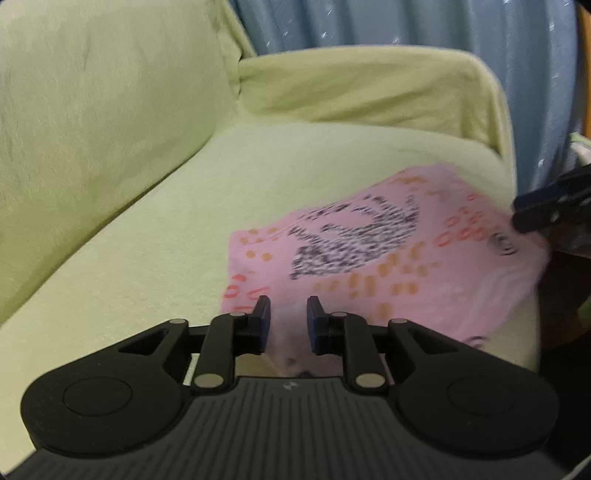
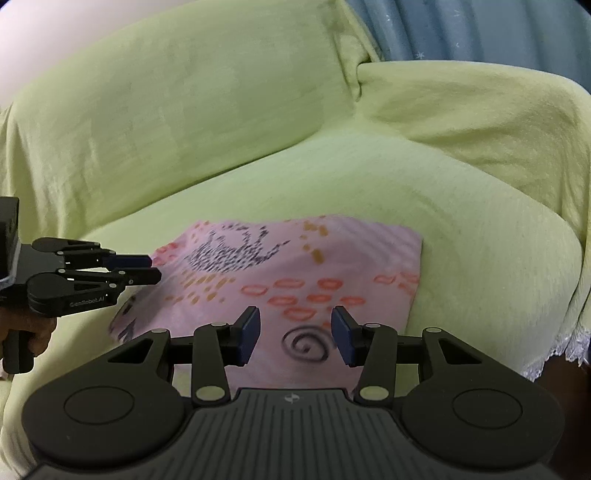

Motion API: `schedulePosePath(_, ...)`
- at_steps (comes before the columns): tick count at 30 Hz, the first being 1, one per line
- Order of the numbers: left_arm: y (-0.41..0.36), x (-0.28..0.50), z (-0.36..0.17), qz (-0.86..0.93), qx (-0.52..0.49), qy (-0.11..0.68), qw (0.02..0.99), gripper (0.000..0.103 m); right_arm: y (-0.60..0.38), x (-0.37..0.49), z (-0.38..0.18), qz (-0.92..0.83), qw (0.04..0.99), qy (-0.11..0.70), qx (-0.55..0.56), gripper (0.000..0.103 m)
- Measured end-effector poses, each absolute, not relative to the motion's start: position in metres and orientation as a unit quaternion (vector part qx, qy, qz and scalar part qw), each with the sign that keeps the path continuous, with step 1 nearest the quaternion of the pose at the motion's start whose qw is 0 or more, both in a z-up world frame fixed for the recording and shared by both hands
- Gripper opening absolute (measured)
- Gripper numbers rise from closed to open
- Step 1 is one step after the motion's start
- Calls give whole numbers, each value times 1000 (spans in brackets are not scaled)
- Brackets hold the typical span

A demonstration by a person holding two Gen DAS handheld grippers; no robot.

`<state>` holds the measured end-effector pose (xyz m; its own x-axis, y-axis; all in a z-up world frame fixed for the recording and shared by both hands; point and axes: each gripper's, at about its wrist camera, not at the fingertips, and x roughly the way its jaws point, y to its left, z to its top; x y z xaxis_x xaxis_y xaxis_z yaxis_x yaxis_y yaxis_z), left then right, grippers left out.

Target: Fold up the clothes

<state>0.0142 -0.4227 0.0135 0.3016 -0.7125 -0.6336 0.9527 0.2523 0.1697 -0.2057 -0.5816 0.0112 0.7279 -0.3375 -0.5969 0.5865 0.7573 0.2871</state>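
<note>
Left gripper (image 1: 289, 322): jaws parted a little, with pink cloth lying in the gap. In the right wrist view its fingers look nearly together at the garment's left edge. Whether it pinches the fabric cannot be told.
Right gripper (image 2: 294, 334): jaws well apart, holding nothing, poised over the near edge by the black spiral print (image 2: 306, 344).
Garment (image 2: 295, 280): pink printed cloth lying mostly flat on the sofa seat (image 2: 461, 236), toward the front, already a compact rectangle.
Orientation: long axis runs left to right across the seat in the right wrist view. The neck or hem end cannot be told.
Surroundings: green-covered sofa, backrest (image 2: 166, 110) behind, blue curtain (image 2: 480, 29) beyond.
Step in hand (judgement): a mid-fold stage, both grippers set at the edges for another fold.
Next move calls for: firm closure on both edges, then an even lift and carry-over, keeping the layers aligned.
</note>
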Motion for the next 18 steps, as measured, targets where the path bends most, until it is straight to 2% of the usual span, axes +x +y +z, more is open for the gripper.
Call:
schedulePosePath(6,-417,-27,5,-595,269,225,723,20,-573,-200,2,-236,895,278,257,46)
schedulePosePath(12,-401,-37,-11,-592,285,221,721,23,-563,-202,-13,-244,887,335,205,46)
schedulePosePath(18,-399,-43,2,-593,297,215,717,22,-558,-247,-13,-306,874,289,242,46)
